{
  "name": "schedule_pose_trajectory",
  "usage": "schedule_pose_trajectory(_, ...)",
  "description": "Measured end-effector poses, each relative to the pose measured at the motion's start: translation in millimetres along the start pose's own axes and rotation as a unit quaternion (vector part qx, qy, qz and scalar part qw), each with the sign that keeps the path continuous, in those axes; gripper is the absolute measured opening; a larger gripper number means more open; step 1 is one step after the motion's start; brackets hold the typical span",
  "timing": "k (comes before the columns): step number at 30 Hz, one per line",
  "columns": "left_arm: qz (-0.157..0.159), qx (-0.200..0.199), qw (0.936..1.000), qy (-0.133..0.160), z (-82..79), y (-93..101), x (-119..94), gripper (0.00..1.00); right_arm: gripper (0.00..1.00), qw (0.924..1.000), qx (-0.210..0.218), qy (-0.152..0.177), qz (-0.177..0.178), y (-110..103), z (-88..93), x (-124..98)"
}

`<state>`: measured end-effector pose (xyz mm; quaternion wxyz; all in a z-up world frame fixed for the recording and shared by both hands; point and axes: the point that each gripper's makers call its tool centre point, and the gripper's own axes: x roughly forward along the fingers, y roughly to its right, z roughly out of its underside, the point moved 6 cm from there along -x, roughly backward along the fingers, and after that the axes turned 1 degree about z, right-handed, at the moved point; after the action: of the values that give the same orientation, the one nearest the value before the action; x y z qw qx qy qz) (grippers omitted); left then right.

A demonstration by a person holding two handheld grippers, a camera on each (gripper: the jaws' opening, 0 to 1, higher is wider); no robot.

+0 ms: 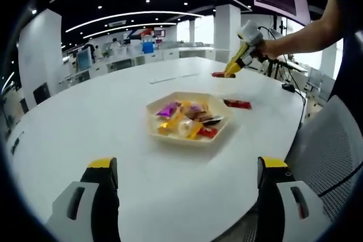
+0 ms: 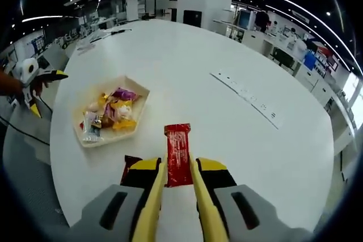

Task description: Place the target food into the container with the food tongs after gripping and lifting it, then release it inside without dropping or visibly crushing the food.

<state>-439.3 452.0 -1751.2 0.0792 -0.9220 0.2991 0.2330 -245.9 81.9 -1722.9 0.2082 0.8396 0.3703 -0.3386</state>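
Right gripper view has the right tool [image 2: 177,181] low over the white tabletop [image 2: 238,134], its yellow tongs narrowed around the near end of a red snack packet [image 2: 177,154] that lies flat; whether they press it, I cannot tell. A second dark red packet [image 2: 131,162] lies just left of it. The beige tray [image 2: 85,139] of mixed wrapped snacks sits nearby. Left gripper view shows the left tool [image 1: 187,182] spread wide, holding nothing, short of the tray.
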Motion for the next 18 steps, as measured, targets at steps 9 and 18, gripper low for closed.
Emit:
schedule_pose_trajectory(9, -0.004, 0.000, 1.0000, 0.001, 0.5, -1.5, -0.5, 1.00, 0.22, 1.0000, 0.004, -0.001, 0.003, 0.9, -2.0, -1.1)
schedule_pose_trajectory(18, -0.006, 0.001, 1.0000, 0.001, -0.3, -1.2, -1.5, 1.00, 0.22, 1.0000, 0.007, 0.005, -0.001, -3.4, -10.2, -1.5)
